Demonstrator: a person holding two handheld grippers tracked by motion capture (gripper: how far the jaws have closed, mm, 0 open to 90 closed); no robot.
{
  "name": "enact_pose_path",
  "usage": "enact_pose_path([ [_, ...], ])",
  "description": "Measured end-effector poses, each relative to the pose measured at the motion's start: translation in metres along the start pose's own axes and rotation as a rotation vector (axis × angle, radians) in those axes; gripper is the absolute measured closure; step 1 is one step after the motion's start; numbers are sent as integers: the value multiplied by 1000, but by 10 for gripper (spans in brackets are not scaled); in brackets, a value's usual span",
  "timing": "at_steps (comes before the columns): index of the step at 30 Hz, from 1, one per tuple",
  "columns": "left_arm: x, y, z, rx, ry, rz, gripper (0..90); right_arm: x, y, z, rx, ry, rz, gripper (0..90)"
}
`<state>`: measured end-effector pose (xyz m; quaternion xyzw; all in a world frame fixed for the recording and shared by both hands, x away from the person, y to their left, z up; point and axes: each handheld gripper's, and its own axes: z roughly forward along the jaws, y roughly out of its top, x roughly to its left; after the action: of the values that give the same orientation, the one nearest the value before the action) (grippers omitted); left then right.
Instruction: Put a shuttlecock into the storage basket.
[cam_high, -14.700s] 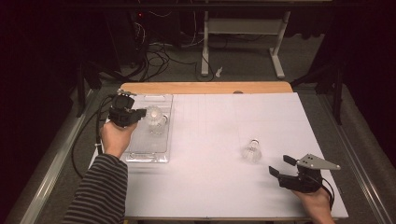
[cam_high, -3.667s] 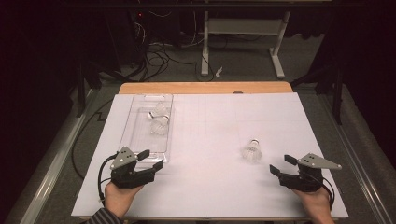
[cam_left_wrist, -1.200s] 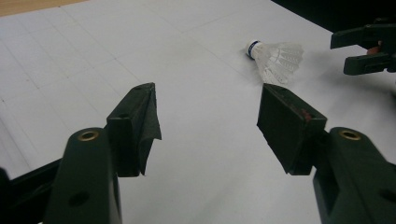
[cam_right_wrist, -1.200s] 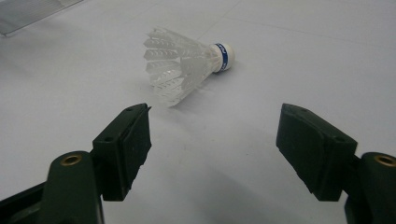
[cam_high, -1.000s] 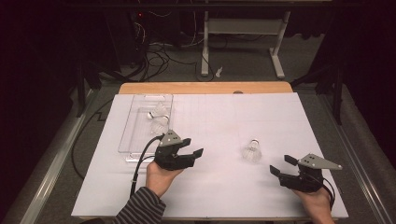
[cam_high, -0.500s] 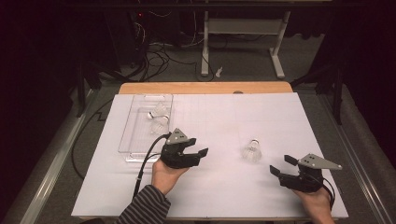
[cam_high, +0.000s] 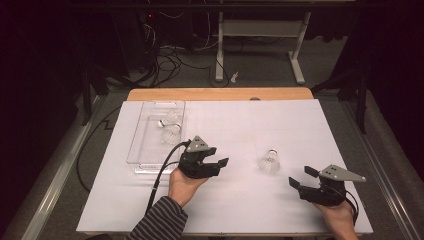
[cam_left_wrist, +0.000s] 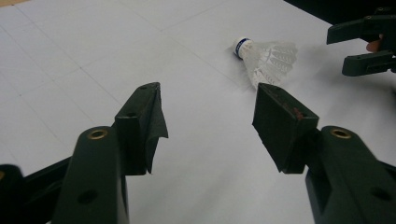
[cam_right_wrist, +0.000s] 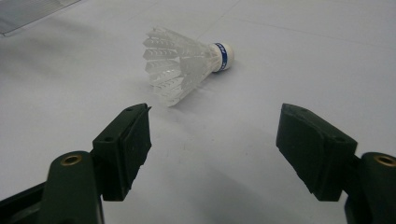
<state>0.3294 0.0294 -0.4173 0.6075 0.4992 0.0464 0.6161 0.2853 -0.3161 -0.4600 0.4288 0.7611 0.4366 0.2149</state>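
— Three shuttlecocks in all: how were they laid out?

— One shuttlecock (cam_high: 270, 161) lay on its side on the white sheet of the table (cam_high: 240, 200), between my two claws. The other two shuttlecocks (cam_high: 170, 127) lay in the clear tray (cam_high: 142, 150) at the far left of the sheet.

— Any writing on the loose one?

— A blue band (cam_right_wrist: 219, 50) ran round its white cork (cam_left_wrist: 241, 46), with small marks on it, but they were too small for me to read. No brand could be made out.

— And your left claw?

— My left claw (cam_high: 212, 161) hovered over the sheet just right of the tray, pointing toward the shuttlecock but clearly apart from it. Its jaws had just been closing a little, yet they stood wide, with nothing between them; in the left gripper view the feathers sat beyond the right jaw's tip.

— The right one?

— My right claw (cam_high: 300, 177) sat low near the sheet's near right corner, jaws spread wide and empty. In its own view the shuttlecock (cam_right_wrist: 184, 63) lay just ahead, its feathered skirt toward the left jaw and its cork pointing away to the right.
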Motion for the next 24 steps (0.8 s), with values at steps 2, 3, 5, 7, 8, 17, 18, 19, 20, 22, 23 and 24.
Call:
enact_pose_path([
  [2, 0, 0, 2, 4, -2, -6, 428, 0, 0, 0, -2, 1, 1, 271],
  [3, 0, 0, 3, 4, -3, -8, 427, 0, 0, 0, -2, 2, 2, 271],
  [5, 0, -1, 5, 6, -5, -8, 426, 0, 0, 0, 0, 3, 1, 271],
  [7, -1, -1, 6, 9, -6, -10, 426, 0, 0, 0, -1, 2, 0, 271],
  [8, -1, -1, 7, 10, -7, -8, 426, 0, 0, 0, -1, 2, 0, 271],
  [17, -6, -2, 17, 40, -7, 6, 430, 0, 0, 0, 1, 2, 0, 271],
  [18, -7, -2, 18, 45, -6, 10, 431, 0, 0, 0, 0, 2, -2, 271],
  [19, -8, -3, 19, 50, -5, 13, 432, 0, 0, 0, 1, 3, -2, 271],
  [20, -9, -3, 20, 53, -5, 14, 433, 0, 0, 0, 1, 3, -1, 271],
  [22, -10, -2, 22, 60, -5, 18, 437, 0, 0, 0, 1, 3, -1, 271],
  [23, -10, -2, 23, 65, -4, 18, 438, 0, 0, 0, 2, 3, 0, 271],
  [24, -11, -2, 25, 67, -3, 18, 439, 0, 0, 0, 1, 3, 0, 271],
])
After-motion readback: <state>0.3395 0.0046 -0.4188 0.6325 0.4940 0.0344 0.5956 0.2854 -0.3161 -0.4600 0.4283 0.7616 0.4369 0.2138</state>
